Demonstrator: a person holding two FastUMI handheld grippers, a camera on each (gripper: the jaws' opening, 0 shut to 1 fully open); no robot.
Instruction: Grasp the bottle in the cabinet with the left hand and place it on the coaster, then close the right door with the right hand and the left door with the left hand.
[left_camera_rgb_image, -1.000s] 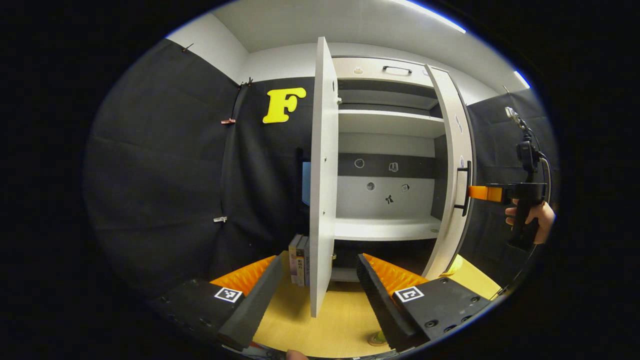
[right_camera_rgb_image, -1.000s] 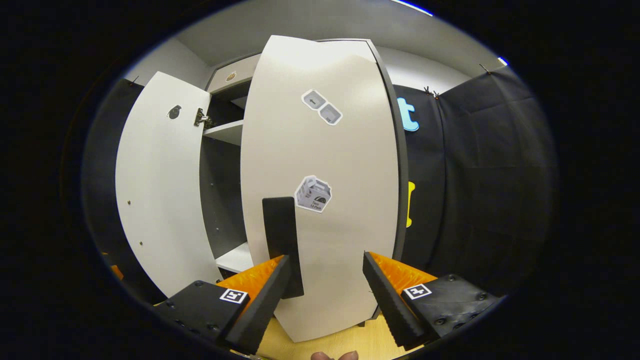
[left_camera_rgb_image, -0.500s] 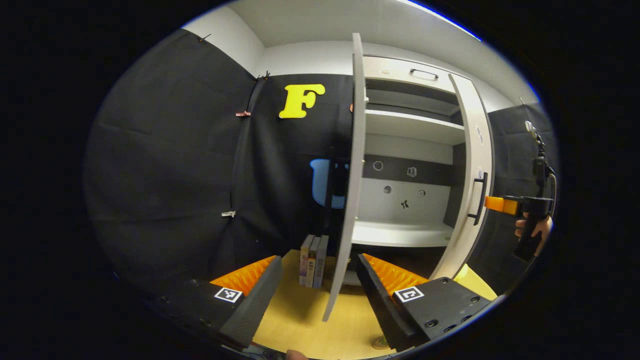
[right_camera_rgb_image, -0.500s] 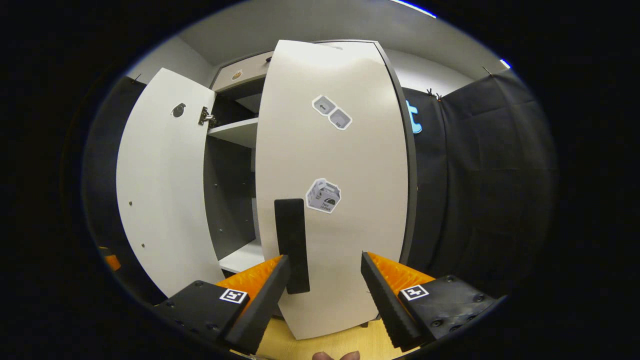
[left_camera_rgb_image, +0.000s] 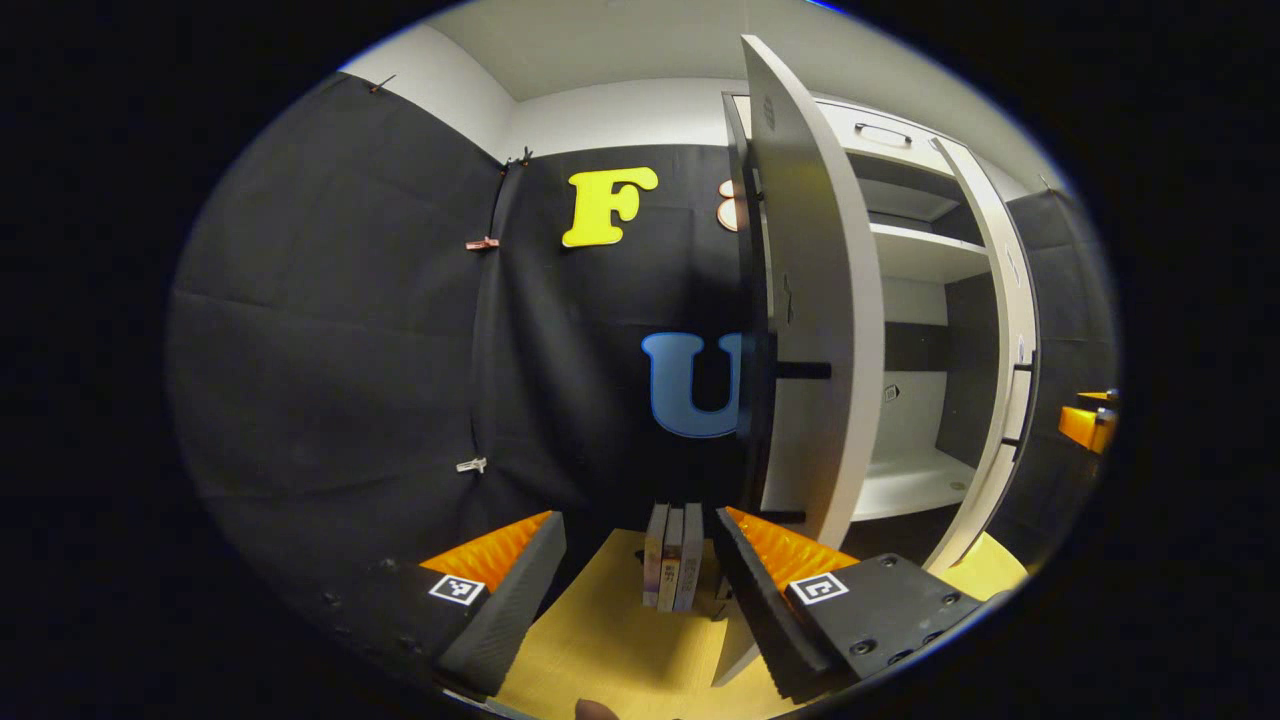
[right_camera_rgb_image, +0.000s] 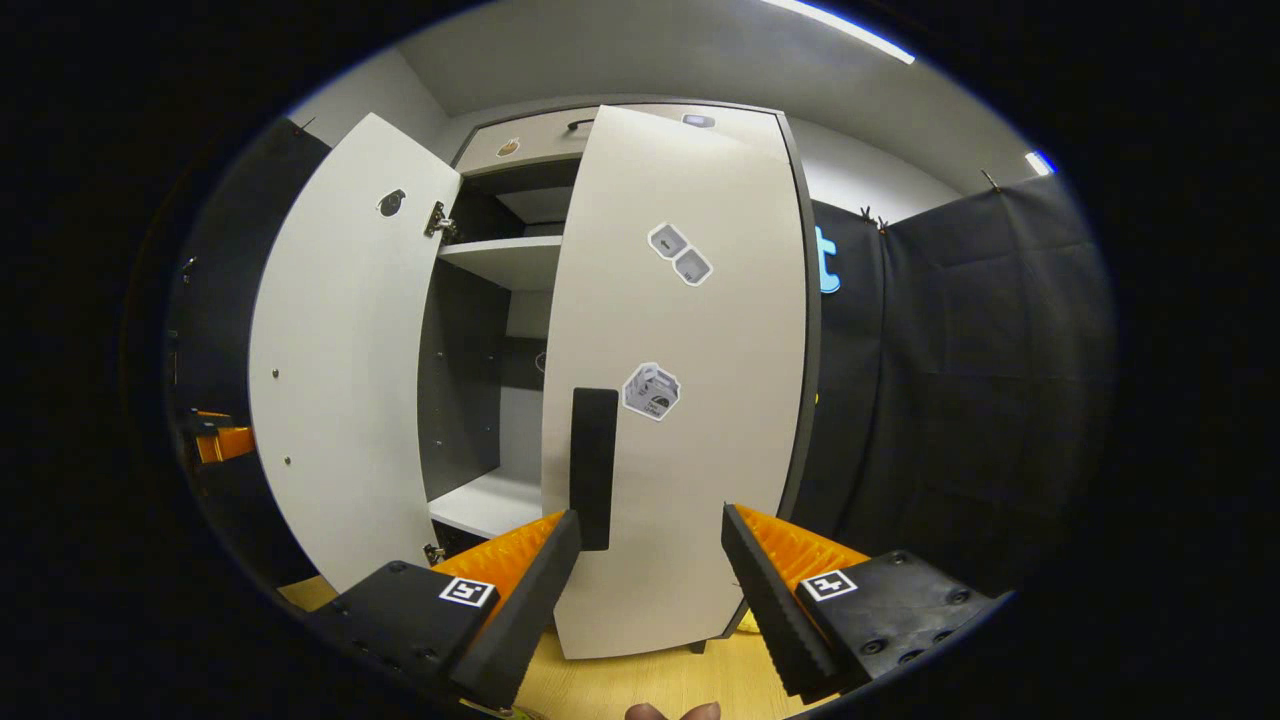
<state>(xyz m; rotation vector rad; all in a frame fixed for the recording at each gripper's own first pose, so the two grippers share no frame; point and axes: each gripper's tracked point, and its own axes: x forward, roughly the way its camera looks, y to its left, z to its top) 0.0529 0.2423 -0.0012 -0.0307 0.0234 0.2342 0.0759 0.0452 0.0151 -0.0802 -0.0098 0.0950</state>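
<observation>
The cabinet (right_camera_rgb_image: 520, 150) stands on a light wooden tabletop (left_camera_rgb_image: 600, 640), enclosed by black cloth walls below a white ceiling. In the left gripper view, the left gripper (left_camera_rgb_image: 640, 590) is held with its fingers spread wide apart and nothing between them, pointed at the outer side of the cabinet's left door (left_camera_rgb_image: 815, 320). That door stands partly open, seen nearly edge-on, with its dark handle (left_camera_rgb_image: 800, 370) projecting from its front face. A small row of books (left_camera_rgb_image: 672, 570) stands upright on the tabletop to the left of the cabinet, just beside the foot of the left door. Through the gap between the doors, the cabinet's white shelves (left_camera_rgb_image: 915, 485) are visible, and the right door (left_camera_rgb_image: 1010, 350) stands ajar beyond them. The tip of the other gripper appears at the far right edge of this view, beyond the right door. In the right gripper view, the right gripper (right_camera_rgb_image: 645, 590) is also spread wide with nothing held, facing the front of the right door (right_camera_rgb_image: 690, 380); its left finger lies close below the door's dark handle (right_camera_rgb_image: 594, 468), and contact cannot be confirmed. This view shows stickers (right_camera_rgb_image: 680, 254) on the right door's front and the inner face of the left door (right_camera_rgb_image: 345, 350). The bottle and coaster cannot be made out. Compared with one second ago, the left gripper view has swung leftward past the left door's edge to its outer side, and the right door has closed further toward the cabinet.
</observation>
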